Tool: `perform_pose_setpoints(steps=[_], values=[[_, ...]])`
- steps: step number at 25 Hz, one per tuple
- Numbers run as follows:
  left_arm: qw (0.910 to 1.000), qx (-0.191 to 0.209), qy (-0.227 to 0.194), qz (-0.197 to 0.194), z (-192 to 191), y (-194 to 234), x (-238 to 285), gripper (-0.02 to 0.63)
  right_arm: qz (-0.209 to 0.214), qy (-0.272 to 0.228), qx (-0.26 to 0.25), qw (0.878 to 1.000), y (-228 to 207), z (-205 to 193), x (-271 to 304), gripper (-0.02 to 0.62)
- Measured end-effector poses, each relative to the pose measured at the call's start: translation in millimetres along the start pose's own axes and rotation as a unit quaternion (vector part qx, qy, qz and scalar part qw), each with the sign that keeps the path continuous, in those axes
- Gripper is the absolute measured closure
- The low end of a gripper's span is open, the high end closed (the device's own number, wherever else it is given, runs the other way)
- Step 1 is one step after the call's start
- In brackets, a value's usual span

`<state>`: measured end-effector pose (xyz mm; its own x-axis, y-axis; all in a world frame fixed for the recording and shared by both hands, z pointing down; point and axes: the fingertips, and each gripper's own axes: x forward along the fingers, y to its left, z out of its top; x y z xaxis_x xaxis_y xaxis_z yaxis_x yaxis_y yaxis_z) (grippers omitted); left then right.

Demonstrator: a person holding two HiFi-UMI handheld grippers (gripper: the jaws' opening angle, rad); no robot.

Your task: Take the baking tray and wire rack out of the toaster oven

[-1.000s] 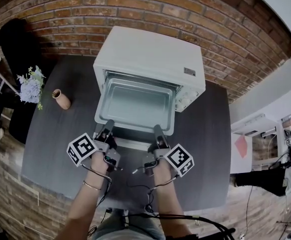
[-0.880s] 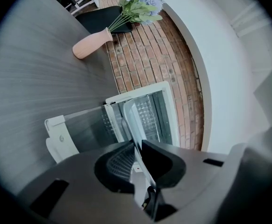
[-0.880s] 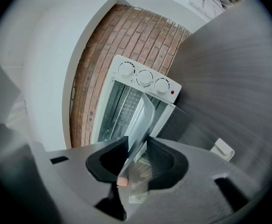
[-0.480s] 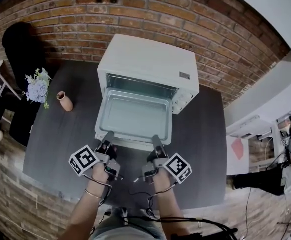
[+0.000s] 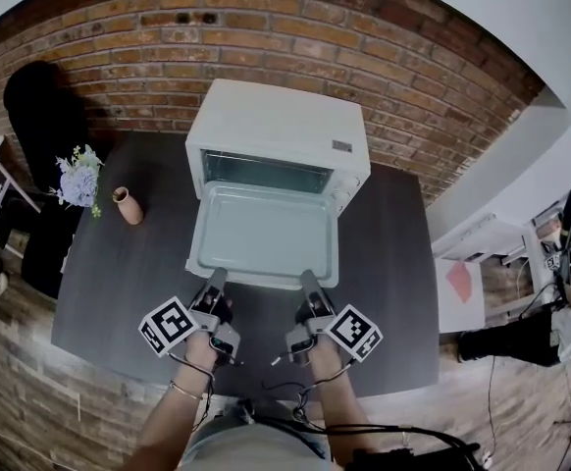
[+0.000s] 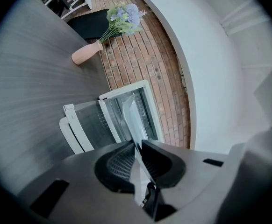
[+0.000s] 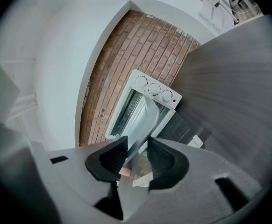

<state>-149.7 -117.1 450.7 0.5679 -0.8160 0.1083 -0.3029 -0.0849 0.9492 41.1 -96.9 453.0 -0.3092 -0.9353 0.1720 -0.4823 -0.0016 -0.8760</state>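
The pale metal baking tray (image 5: 264, 234) sticks out of the white toaster oven (image 5: 278, 124), level above the open oven door (image 6: 74, 130). My left gripper (image 5: 216, 279) is shut on the near rim at its left end. At the right end my right gripper (image 5: 306, 281) grips the same rim; its jaws have just been opening a little, with the rim still between them. In the left gripper view the tray (image 6: 132, 120) runs edge-on into the oven (image 6: 143, 94). The right gripper view shows the tray (image 7: 144, 118) below the oven's knobs (image 7: 153, 89). I cannot make out the wire rack.
A pink vase (image 5: 127, 205) with pale flowers (image 5: 77, 181) stands on the dark table (image 5: 393, 263) left of the oven. A brick wall (image 5: 413, 86) runs behind. A black chair (image 5: 32, 96) is at the far left. The table's front edge is close to the person.
Both grippers have drawn back toward the person and risen slightly. The tray has come further out of the oven with them.
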Motion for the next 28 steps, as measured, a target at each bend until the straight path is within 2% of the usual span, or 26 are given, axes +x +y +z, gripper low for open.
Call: perform_pose_setpoints(steps=[5,15,28], values=[[0.9999,0.005,0.006,-0.007,-20.2,-13.6,-3.0,0.565,-0.007,-0.015,0.0,1.0,-2.7,9.1,-25.0,0.465],[0.9973,0.02,0.067,-0.024,-82.0,-33.7,17.9,0.563,-0.044,-0.074,0.006,0.996,-31.5,43.8,-84.4,0.463],[0.9845,0.023,0.166,-0.052,-172.9,-55.3,57.8,0.563,-0.099,-0.161,0.02,0.982,-75.6,91.6,-164.0,0.463]])
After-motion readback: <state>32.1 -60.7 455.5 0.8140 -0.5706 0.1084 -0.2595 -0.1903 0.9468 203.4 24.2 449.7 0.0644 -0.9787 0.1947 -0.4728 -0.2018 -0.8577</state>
